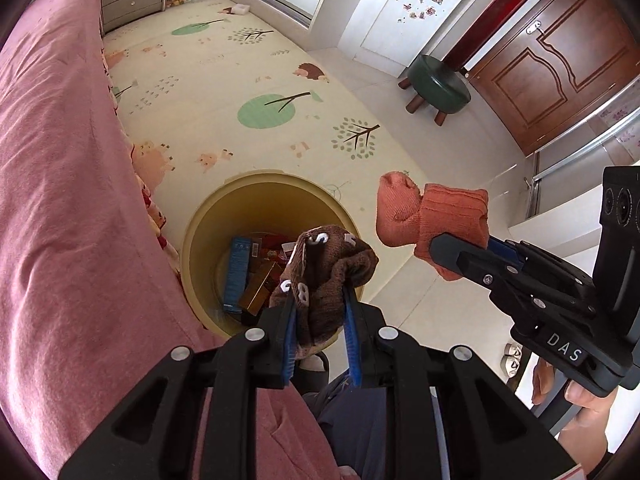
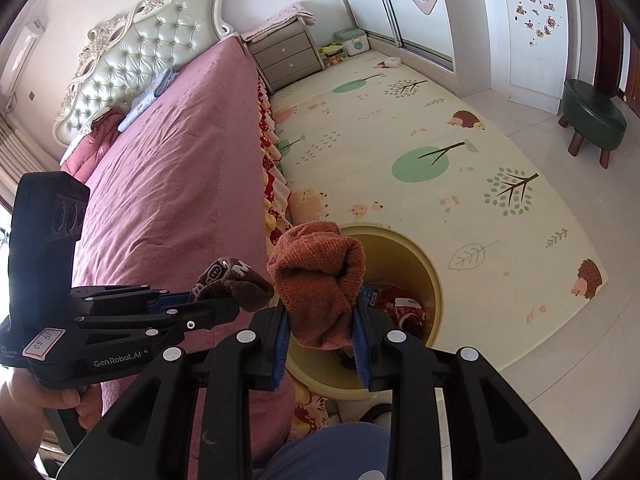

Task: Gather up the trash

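Note:
My left gripper is shut on a brown sock with white letters, held over the near rim of a yellow bin that holds boxes and wrappers. My right gripper is shut on a rolled orange sock, held above the bin. In the left wrist view the right gripper holds the orange sock to the right of the bin. In the right wrist view the left gripper and the brown sock are at the left, over the bed edge.
A bed with a pink cover runs along the left, touching the bin. A patterned play mat covers the floor. A green stool, a grey nightstand and wardrobe doors stand further off.

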`<state>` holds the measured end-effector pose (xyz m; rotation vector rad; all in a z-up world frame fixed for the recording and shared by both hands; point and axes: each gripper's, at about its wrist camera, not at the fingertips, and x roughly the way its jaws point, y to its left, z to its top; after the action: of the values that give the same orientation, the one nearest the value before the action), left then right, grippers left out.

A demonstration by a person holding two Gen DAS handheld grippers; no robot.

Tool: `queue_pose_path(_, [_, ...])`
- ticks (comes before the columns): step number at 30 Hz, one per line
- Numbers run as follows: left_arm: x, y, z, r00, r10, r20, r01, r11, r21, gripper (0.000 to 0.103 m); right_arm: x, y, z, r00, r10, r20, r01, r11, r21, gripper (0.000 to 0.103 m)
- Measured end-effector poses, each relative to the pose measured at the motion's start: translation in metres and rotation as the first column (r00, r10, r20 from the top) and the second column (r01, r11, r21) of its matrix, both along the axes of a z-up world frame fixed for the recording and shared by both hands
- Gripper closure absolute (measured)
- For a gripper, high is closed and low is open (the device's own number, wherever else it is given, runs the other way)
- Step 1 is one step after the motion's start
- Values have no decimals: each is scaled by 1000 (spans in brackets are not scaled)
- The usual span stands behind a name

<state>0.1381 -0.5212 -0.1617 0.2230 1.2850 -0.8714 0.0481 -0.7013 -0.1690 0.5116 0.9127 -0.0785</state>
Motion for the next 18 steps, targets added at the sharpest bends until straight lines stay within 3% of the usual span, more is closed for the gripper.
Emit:
queue_pose_path(1, [2, -2, -2, 1000, 7, -10, -7, 1000, 7, 68, 1, -2, 0, 1000, -5, -5, 4, 1000, -12, 70])
queue_pose_path(3, [6, -5, -6, 1000, 20, -17, -19, 1000, 16, 39, 1, -4, 1, 1000, -21, -9, 20, 997, -71, 60])
queue_pose_path(5, [8, -4, -7, 999, 39, 6, -39, 999, 32, 30, 1, -8, 0, 999, -29, -14, 28, 996, -85, 59])
queue_pose_path(9, [9, -5, -7, 999, 42, 26, -43, 998, 55, 28, 0, -15, -2, 999, -50, -21, 48, 996, -69, 59])
queue_pose_path(18, [7, 9, 5, 997, 65, 52, -66, 998, 14, 24, 4, 3, 18, 1000, -22, -5, 22, 996, -87, 59])
